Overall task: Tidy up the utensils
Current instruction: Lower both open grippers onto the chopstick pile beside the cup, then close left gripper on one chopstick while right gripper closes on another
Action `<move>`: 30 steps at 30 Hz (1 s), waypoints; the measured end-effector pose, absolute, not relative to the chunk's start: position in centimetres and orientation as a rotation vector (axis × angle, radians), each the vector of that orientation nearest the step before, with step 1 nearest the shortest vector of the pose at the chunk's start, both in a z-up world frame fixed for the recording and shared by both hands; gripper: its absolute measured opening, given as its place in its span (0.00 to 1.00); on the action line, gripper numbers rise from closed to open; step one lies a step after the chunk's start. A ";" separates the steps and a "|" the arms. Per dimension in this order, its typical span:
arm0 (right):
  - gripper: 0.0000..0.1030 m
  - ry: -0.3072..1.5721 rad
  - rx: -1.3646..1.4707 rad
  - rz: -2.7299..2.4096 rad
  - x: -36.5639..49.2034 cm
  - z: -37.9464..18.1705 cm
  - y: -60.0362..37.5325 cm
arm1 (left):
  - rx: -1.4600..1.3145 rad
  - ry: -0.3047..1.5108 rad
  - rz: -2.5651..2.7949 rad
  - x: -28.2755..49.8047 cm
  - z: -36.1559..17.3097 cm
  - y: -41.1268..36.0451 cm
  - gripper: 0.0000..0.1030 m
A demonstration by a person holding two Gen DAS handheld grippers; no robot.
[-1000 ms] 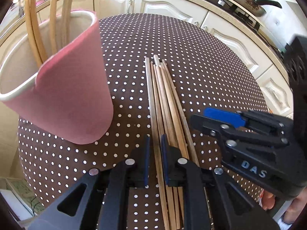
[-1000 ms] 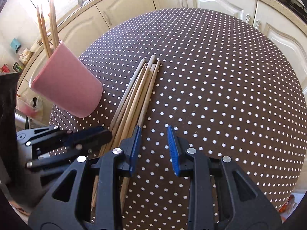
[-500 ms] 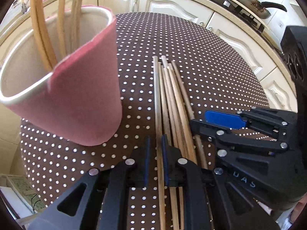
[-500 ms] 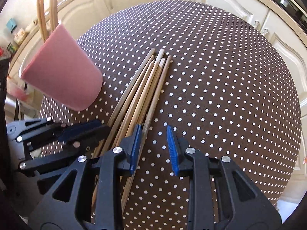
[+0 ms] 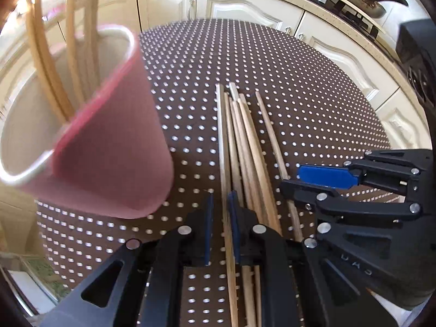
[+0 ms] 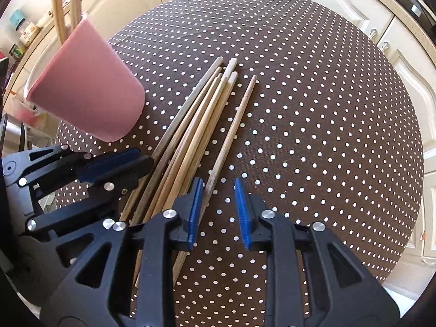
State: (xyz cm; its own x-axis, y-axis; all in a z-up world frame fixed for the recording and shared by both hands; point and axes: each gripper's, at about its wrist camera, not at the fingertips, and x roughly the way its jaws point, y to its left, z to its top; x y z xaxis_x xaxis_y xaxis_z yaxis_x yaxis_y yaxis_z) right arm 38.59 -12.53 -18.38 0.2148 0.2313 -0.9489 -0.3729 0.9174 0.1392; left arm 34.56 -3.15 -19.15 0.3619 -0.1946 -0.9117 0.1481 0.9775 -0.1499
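Pink cup [image 5: 109,147] at left on the dotted tablecloth [image 5: 299,87], several chopsticks already standing in it. Next along, left gripper [image 5: 220,226] clamped on the leftmost stick of the wooden chopsticks [image 5: 245,141] lying bundled mid-table. Then one lone chopstick [image 6: 231,133] slightly apart from the bundle. Right gripper [image 6: 218,207] closing, that stick just inside its left pad, not yet pinched.

The tablecloth [image 6: 313,109] is dark brown with a regular pattern of small white dots. The cup [image 6: 90,100] is pink outside, with a white rim and a cream inside. The chopsticks [image 6: 201,120] are pale wood colour. Both grippers are black with blue pads [image 6: 194,212]. The cabinets [image 5: 239,8] are cream
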 end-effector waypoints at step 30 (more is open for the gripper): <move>0.06 1.015 0.035 0.438 32.3 -15.1 -17.8 | -0.066 0.895 -0.270 28.4 -15.9 -3.1 0.05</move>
